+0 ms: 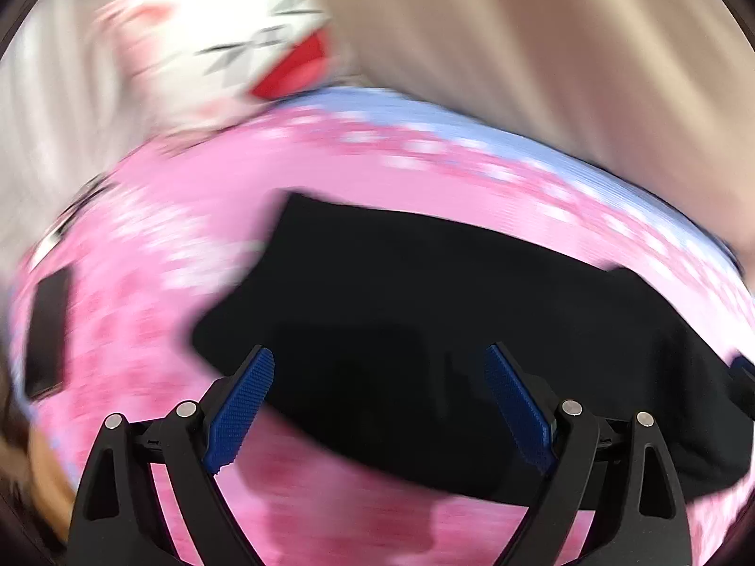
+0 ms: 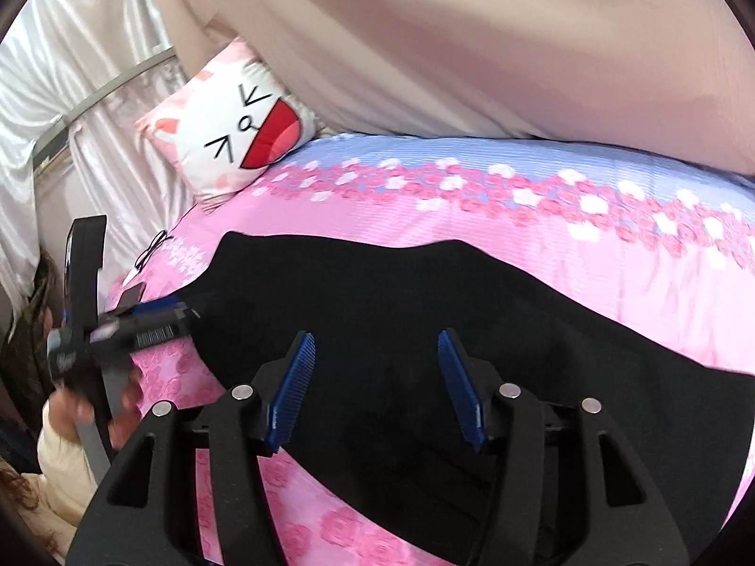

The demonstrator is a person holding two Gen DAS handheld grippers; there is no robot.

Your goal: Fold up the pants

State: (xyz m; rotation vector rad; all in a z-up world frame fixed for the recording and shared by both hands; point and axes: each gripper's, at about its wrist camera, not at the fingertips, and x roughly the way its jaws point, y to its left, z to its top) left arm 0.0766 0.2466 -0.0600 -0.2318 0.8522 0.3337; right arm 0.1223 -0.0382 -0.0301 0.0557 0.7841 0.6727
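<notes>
Basically, in the left wrist view everything was smeared by motion blur. The left gripper point(image 1: 380, 405) stood with jaws wide apart and nothing between the blue pads point(image 1: 240, 415). Below and ahead of it the black pants point(image 1: 424, 330) lay flat on the pink floral bedspread point(image 1: 198, 245), one squared end pointing up-left. A cat-face pillow point(image 1: 245, 47) sat at the far edge, with a beige curtain point(image 1: 542, 70) behind. A dark flat object at the far left of the cover was too blurred to identify.

In the right wrist view the picture was sharper. The right gripper point(image 2: 375, 391) was parted too, its pads clear of the cloth and holding nothing. The pants point(image 2: 401, 311) spread across the bedspread point(image 2: 590, 273) as a broad dark slab, edges slightly wavy, no obvious bunching. The left gripper point(image 2: 155, 320) showed at the left edge near the pants' left end; contact could not be told. The pillow point(image 2: 236, 137) leaned against white satin drapery point(image 2: 71, 94).

Judged handling: light, limp fabric that would sag and drape once lifted, not slippery against ribbed pads, not fragile. Its dark surface hid seams and folds. Best hold was likely a pinch at an edge or corner of one end, one gripper on each corner, so the layers lifted together.
</notes>
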